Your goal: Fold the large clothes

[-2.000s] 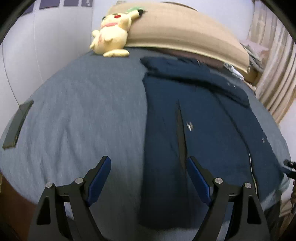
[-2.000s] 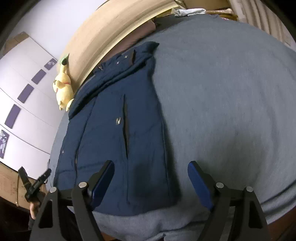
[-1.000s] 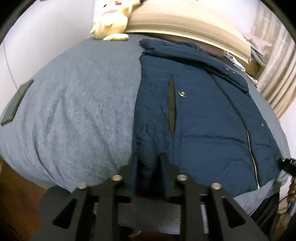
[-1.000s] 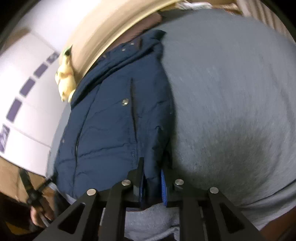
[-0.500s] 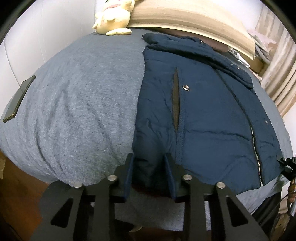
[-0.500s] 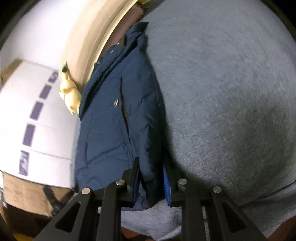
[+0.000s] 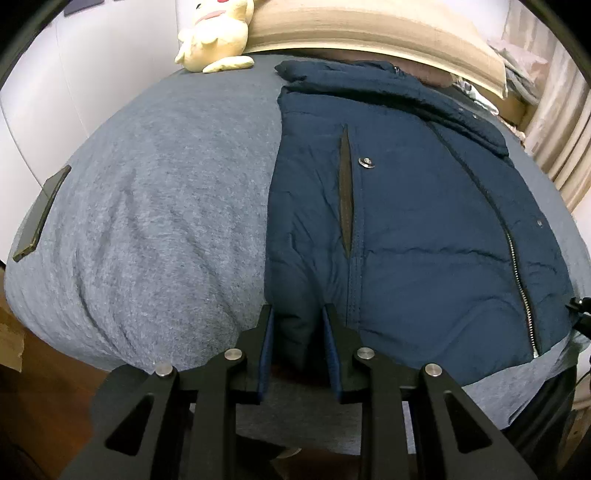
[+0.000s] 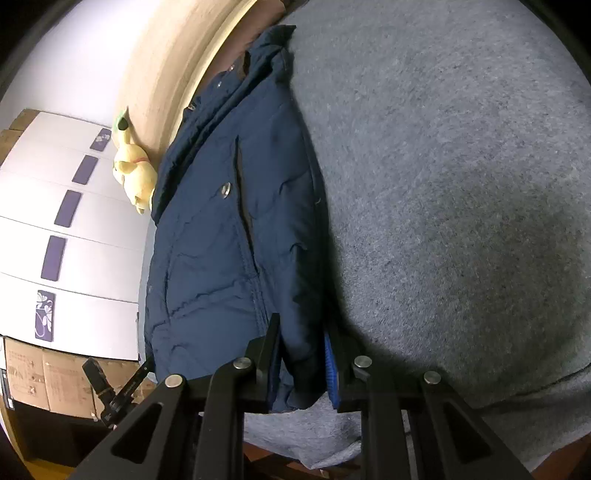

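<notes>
A dark blue padded jacket (image 7: 424, 221) lies front up on a grey bedspread (image 7: 166, 192), collar toward the headboard, with a zip, a snap button and a slit pocket. My left gripper (image 7: 298, 332) is shut on the jacket's bottom hem at its left corner. My right gripper (image 8: 301, 354) is shut on the hem at the jacket's (image 8: 221, 236) other bottom corner, which is lifted off the bedspread (image 8: 461, 184) so that side stands on edge.
A yellow plush toy (image 7: 216, 33) sits by the tan headboard (image 7: 369, 22). A dark flat phone-like slab (image 7: 40, 214) lies near the bed's left edge. White drawers (image 8: 74, 221) and cardboard boxes (image 8: 48, 373) stand beyond the bed. Curtains (image 7: 565, 122) hang at right.
Both grippers went from open above the bed to shut on the jacket's bottom hem. Since then the right gripper has raised and tilted its corner; the left has held its grip.
</notes>
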A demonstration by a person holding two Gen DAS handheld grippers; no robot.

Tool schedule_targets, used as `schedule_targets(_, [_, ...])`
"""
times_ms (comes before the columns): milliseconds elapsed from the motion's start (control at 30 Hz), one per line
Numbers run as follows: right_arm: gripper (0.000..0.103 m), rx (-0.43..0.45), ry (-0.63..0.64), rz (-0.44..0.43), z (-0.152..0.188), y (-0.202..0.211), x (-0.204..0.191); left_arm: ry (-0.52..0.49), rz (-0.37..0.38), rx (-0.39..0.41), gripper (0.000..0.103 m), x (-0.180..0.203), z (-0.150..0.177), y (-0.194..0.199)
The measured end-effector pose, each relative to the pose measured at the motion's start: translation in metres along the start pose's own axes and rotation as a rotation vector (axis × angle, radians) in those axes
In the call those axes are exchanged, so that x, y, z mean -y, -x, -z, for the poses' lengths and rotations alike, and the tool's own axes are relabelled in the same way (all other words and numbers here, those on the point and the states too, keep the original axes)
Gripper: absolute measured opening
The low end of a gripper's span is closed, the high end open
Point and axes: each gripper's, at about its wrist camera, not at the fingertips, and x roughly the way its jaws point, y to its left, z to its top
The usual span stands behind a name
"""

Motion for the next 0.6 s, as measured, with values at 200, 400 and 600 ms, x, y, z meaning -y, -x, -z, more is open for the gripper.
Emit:
schedule_targets(200, [0.020,0.023,0.029,0.029,0.004,0.001,-0.009,-0.031,-0.013,0.019,0.022,0.005,0.001,-0.001])
schedule_targets(400, [0.015,0.037,0.049,0.032,0.012,0.004,-0.018,-0.036,0.004,0.053,0.013,0.003,0.004,0.005])
schedule_targets(600, [0.012,0.036,0.064,0.013,0.016,0.010,-0.020,-0.040,0.007,0.060,0.011,0.003,0.005,0.012])
